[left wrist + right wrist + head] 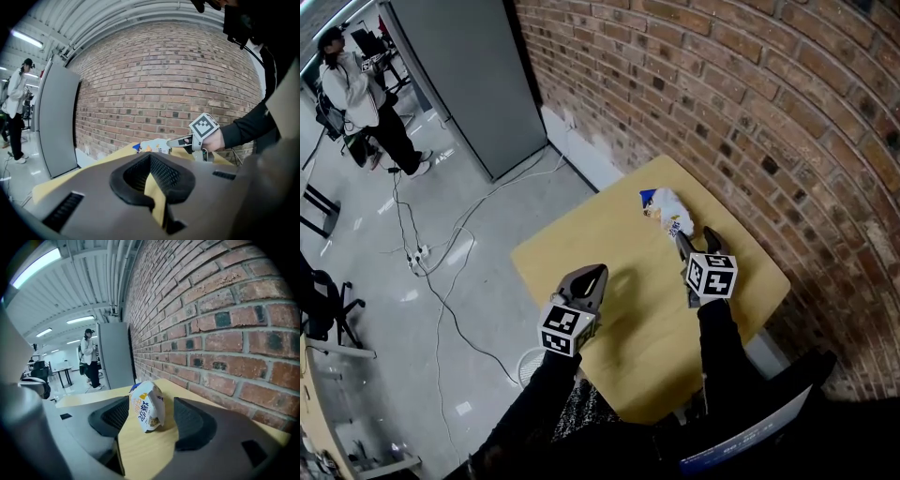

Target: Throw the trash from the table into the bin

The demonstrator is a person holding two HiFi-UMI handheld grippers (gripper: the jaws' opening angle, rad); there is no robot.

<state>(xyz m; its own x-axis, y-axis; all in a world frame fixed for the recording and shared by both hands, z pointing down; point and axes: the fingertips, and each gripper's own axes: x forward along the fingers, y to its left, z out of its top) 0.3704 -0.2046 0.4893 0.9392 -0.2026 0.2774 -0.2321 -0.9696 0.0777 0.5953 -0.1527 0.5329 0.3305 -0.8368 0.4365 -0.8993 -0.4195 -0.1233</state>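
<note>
Yellow wooden table top (623,248) bears the lot. Nearest the person, the left gripper (598,272) hangs over it with jaws together on nothing, well apart from the trash. Further in, the right gripper (697,241) is much the nearer, its jaws wide apart and pads touching nothing. Just beyond its tips lies the crumpled white, blue and yellow snack wrapper (667,212), in line with the gap. Its long axis runs away from the gripper, roughly along the red brick wall (722,94) behind.

snack pkt (146,406): blue chars on white front, not legible
blue sign (748,442): head view, 5 o'clock; white print, too small
</note>
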